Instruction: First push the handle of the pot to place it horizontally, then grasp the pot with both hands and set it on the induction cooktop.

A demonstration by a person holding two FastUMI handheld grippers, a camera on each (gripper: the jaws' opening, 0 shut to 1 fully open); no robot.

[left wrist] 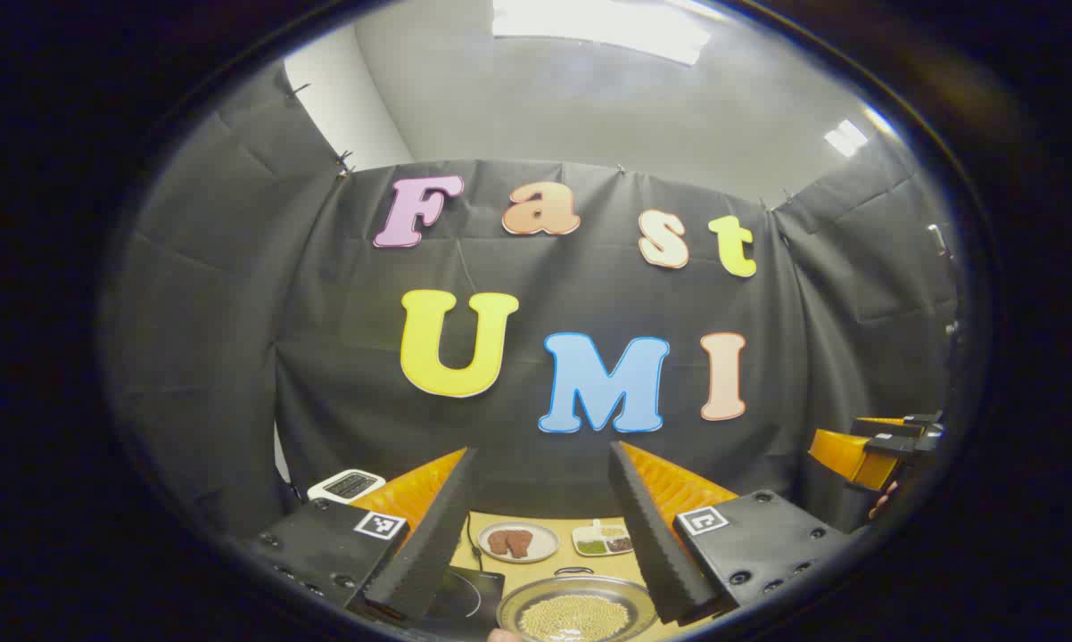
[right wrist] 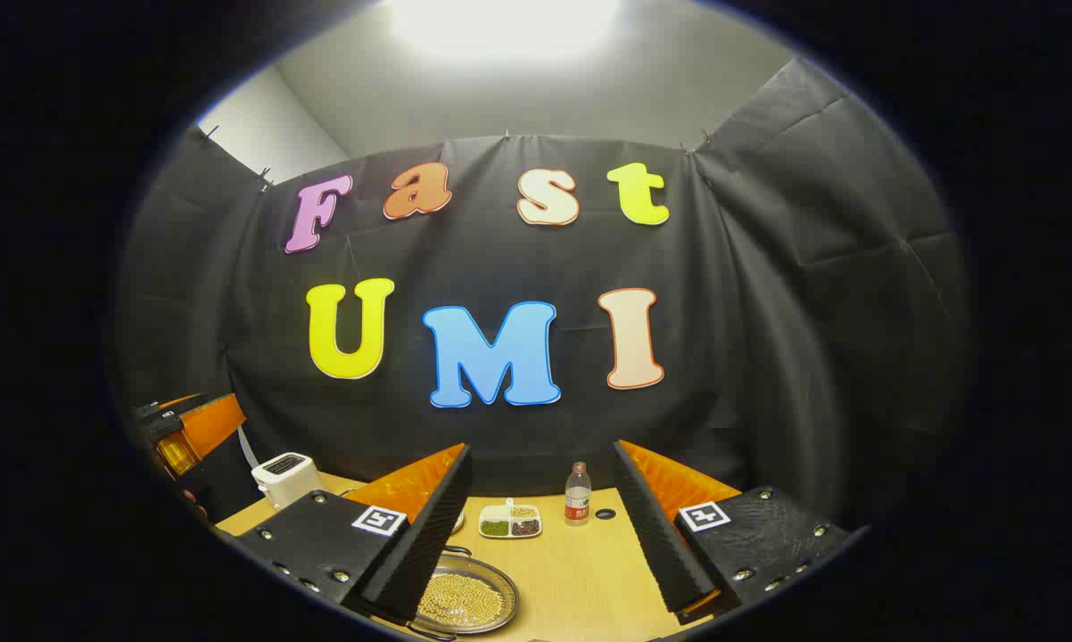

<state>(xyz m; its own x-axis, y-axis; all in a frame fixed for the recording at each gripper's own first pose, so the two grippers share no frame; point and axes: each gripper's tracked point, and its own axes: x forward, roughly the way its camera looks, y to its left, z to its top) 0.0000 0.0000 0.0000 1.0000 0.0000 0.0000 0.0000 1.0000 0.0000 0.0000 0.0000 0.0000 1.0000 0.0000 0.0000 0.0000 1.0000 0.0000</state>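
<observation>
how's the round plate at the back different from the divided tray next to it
The round plate is circular and undivided, with brown pieces piled in its middle; the divided tray is squarish, split into compartments. The plate's food is all brown, while the tray holds separate green, dark and pale fillings. Both are pale, shallow dishes lying flat on the wooden table, behind the pot.

We see a recording booth arranged like a kitchen: black cloth walls point(right wrist: 768, 294) surround a wooden table point(right wrist: 581, 571) carrying a toaster point(right wrist: 284, 474), food plates point(left wrist: 518, 541) and a cooktop point(left wrist: 469, 596).
</observation>
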